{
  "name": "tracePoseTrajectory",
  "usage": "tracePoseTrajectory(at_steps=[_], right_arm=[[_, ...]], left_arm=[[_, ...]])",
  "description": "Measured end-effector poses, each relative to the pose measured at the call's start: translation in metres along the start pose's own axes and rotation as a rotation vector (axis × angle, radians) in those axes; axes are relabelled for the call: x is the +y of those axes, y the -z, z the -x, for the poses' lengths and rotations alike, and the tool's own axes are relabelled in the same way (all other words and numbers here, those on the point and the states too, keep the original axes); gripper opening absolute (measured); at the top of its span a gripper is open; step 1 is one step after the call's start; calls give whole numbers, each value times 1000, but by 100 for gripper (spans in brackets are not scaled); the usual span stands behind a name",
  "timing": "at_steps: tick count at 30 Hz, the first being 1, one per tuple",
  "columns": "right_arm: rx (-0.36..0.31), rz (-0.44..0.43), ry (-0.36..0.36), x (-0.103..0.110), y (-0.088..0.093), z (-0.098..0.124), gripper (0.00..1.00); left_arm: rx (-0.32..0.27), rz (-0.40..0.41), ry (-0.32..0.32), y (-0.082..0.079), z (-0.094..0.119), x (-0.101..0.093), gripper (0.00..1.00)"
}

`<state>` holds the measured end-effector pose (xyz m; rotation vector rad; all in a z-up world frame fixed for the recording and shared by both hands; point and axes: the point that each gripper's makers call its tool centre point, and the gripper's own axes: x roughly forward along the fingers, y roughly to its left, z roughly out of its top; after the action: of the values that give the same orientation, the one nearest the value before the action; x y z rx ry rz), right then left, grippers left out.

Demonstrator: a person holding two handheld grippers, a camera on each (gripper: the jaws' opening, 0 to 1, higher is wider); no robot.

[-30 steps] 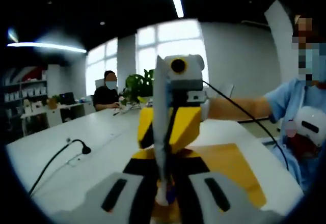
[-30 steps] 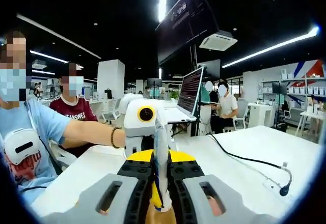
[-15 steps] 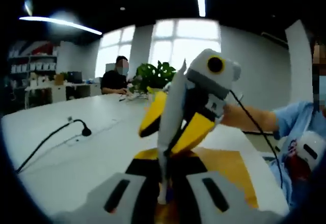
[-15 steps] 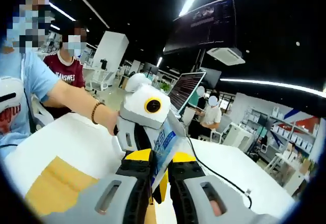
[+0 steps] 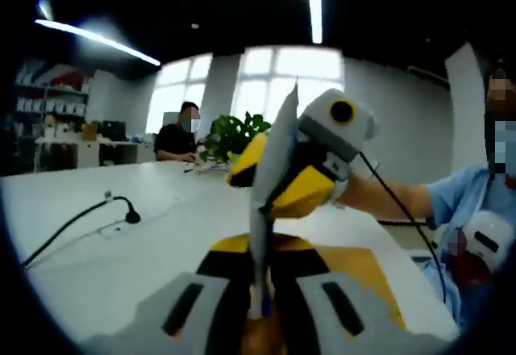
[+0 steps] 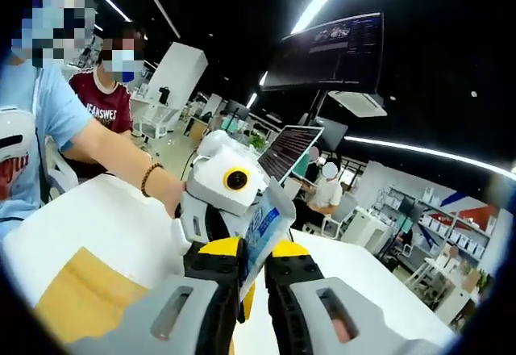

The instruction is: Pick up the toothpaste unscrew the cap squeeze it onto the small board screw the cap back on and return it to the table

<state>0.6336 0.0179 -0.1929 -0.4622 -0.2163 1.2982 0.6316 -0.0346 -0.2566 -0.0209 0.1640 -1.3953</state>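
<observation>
Desk microphone [image 5: 129, 216], potted plant [image 5: 234, 135], laptop [image 6: 288, 152]

Toothpaste tube [image 5: 270, 181] upright above board [image 6: 81, 294]

Left gripper [image 5: 260, 306]: jaws closed on the toothpaste tube [image 5: 268, 202]
Right gripper [image 5: 274, 179]: gripping the tube's upper end
Board [image 5: 367, 270]: orange, flat on the white table [image 5: 113, 250]
Cable [image 5: 72, 224]: black, lying across the table's left side
</observation>
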Motion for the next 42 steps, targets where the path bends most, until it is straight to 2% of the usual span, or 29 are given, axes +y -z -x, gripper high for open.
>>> tracePoseTrajectory(at_steps=[1,3,8,12,14,15,16,21,23,25,33,39,41,42], right_arm=[[-6,-10,-6,0,-2,1,8],[-14,-29,-24,1,-5,4,8],[-52,-79,-30,2,-9,7,7],[-53,-102,-36,4,-5,4,7],[-47,-128,-44,5,0,2,7],[-52,-148,-43,5,1,2,7],[-54,-139,-32,4,3,1,7],[-47,-133,-20,6,13,-3,7],[-48,-127,-23,8,12,-6,7],[-46,-121,-22,8,14,-8,7],[-14,-116,-8,5,17,-13,7],[65,109,47,2,24,-16,8],[93,214,27,3,28,-16,9],[118,249,31,2,33,-16,9]], left_arm=[[20,-26,-3,5,1,0,6],[-31,-97,5,-1,0,-4,6],[-74,-26,20,-8,1,1,8],[-95,-7,34,-11,1,0,9],[-103,-5,52,-13,1,-3,6],[-80,-51,10,-10,0,3,6],[-83,-97,-15,-10,0,7,6],[-38,-62,8,2,1,11,4],[-54,0,56,5,2,7,3],[-74,-66,40,5,2,13,3],[-84,-39,27,4,3,22,1],[-88,75,33,6,4,28,1],[-74,159,67,11,3,22,1],[-66,164,52,13,2,25,1]])
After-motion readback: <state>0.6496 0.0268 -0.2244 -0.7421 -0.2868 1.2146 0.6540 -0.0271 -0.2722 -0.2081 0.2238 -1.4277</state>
